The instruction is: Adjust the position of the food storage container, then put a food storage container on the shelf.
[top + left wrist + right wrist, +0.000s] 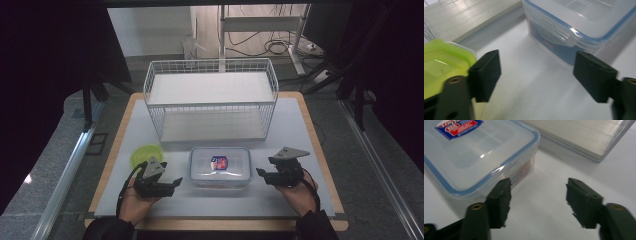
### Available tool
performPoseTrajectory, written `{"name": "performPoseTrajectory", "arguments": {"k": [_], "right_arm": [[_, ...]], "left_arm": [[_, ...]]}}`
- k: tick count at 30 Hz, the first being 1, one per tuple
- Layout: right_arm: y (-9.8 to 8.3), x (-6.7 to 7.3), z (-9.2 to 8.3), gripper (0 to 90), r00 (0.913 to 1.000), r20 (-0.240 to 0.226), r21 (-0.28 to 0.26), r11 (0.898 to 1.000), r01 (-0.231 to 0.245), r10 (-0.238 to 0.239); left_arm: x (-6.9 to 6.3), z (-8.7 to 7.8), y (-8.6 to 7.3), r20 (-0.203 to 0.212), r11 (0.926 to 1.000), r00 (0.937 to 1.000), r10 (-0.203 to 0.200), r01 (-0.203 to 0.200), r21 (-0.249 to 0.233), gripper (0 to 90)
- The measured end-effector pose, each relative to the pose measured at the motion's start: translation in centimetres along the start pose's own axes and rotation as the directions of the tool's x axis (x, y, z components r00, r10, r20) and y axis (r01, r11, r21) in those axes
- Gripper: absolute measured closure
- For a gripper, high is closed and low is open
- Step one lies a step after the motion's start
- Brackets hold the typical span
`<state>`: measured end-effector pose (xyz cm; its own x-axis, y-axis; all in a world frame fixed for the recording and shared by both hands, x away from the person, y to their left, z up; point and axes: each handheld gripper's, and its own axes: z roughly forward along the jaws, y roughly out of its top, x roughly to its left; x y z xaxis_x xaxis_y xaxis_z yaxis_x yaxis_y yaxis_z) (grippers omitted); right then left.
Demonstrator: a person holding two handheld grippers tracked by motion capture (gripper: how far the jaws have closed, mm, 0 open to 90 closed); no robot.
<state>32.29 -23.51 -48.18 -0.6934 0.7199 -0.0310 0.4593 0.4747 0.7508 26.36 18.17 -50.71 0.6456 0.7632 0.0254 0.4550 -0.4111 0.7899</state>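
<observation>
A white-topped bench (300, 150) with a wooden edge fills the middle of the frame. Grey floor (45, 165) lies on both sides. At top centre stand a pale wall (145, 30), a metal stand (260, 22) and loose cables (277, 47). The upper corners are dark.

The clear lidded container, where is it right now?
In the high view, the clear container sits on the table between the left gripper and right gripper, before the wire basket.
</observation>
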Motion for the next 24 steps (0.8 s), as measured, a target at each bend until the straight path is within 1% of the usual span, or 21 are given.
{"name": "performPoseTrajectory", "arguments": {"k": [1, 2, 4, 5, 8, 9, 11, 13, 19, 21, 24], "right_arm": [[-0.09, 0.01, 0.14, 29.1, 1.0, -0.001, 0.005, 1.0, 0.006, -0.006], [-0.11, 0.01, 0.2, 27.3, 1.0, -0.001, 0.004, 1.0, 0.01, -0.01], [-0.12, 0.0, 0.26, 25.8, 0.9999, -0.005, 0.003, 1.0, 0.01, -0.01], [-0.16, -0.04, 0.32, 22.7, 0.9999, -0.007, 0.0, 1.0, 0.011, -0.011], [-0.21, -0.1, 0.37, 20.1, 1.0, -0.003, -0.002, 1.0, 0.009, -0.009], [-0.26, -0.15, 0.45, 17.5, 1.0, 0.001, -0.004, 1.0, 0.006, -0.006], [-0.26, -0.21, 0.5, 16.1, 1.0, 0.001, -0.006, 1.0, 0.004, -0.004], [-0.27, -0.21, 0.54, 15.1, 1.0, 0.004, -0.007, 1.0, 0.005, -0.004], [-0.24, -0.25, 0.49, 14.0, 0.9999, 0.011, -0.014, 1.0, 0.006, -0.005], [-0.25, -0.29, 0.49, 14.0, 0.9998, 0.018, -0.013, 1.0, 0.0, 0.0], [-0.24, -0.31, 0.48, 13.7, 0.9996, 0.024, -0.012, 1.0, -0.011, 0.012]], "left_arm": [[-0.07, -0.17, -0.2, 0.009, 1.0, 0.9999, -0.007, 0.007, -0.001, 14.8], [-0.08, -0.21, -0.29, 0.011, 0.9999, 0.9999, -0.011, 0.011, 0.002, 11.4], [-0.08, -0.21, -0.37, 0.014, 0.9999, 0.9999, -0.008, 0.008, 0.006, 7.4], [-0.05, -0.15, -0.41, 0.021, 0.9999, 0.9997, -0.008, 0.008, 0.007, 6.0], [-0.07, -0.17, -0.37, 0.031, 1.0, 0.9995, -0.005, 0.005, 0.002, 4.4], [-0.11, -0.2, -0.37, 0.036, 0.9999, 0.9993, -0.006, 0.007, -0.012, 4.3], [-0.05, -0.15, -0.48, 0.037, 0.9996, 0.9993, 0.007, -0.005, -0.029, 3.4], [0.08, -0.03, -0.65, 0.035, 0.9994, 0.9993, 0.01, -0.009, -0.033, 2.9], [0.0, 0.13, -0.67, 0.023, 0.9995, 0.9996, 0.018, -0.017, -0.027, 2.8], [-0.02, 0.2, -0.65, 0.028, 0.9996, 0.9994, 0.021, -0.021, -0.018, 3.6], [-0.08, 0.27, -0.6, 0.032, 0.9999, 0.9994, 0.013, -0.013, -0.01, 4.7]]}}
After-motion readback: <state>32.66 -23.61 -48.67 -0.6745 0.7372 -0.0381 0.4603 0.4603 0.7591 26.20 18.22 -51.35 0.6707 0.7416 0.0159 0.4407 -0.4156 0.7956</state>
